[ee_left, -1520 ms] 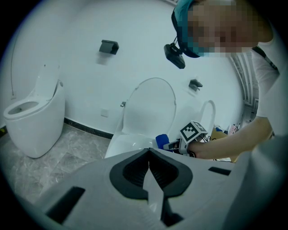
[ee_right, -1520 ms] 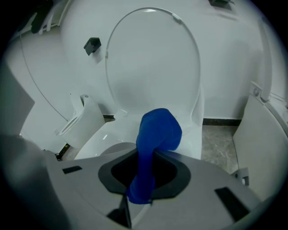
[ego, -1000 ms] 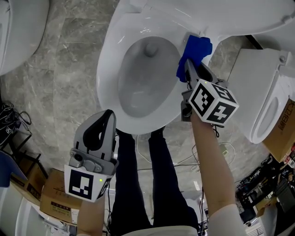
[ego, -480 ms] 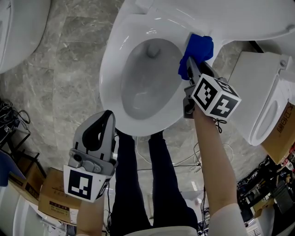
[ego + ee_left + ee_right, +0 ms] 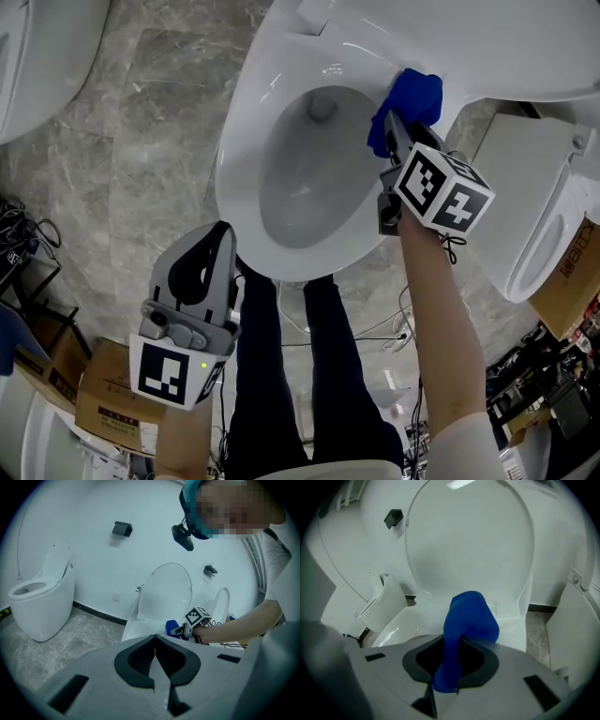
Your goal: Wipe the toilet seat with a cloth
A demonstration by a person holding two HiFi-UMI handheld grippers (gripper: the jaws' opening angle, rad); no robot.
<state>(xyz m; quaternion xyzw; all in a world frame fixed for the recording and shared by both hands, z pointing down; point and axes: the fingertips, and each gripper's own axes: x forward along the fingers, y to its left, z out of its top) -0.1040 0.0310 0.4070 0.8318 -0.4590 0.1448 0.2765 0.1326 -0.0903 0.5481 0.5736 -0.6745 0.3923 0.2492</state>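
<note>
The right gripper (image 5: 397,136), jaws clamped on a bunched, soft blue cloth (image 5: 411,98), presses it to the far right rim of the glossy white oval toilet seat (image 5: 239,178) (lid raised behind). The left gripper (image 5: 219,234) hangs aside, its jaws closed on nothing. A good wipe likely means firm, even contact along the smooth curve.

The cloth (image 5: 468,620) is blue, the toilet (image 5: 246,141) white; the floor (image 5: 141,112) grey, veined like marble. Grey are the left gripper (image 5: 154,639) and right gripper (image 5: 392,127), pads (image 5: 137,660) black (cubes (image 5: 445,199) carry black-and-white squares). Dark trousers (image 5: 272,375); near-left box (image 5: 103,394) brown
</note>
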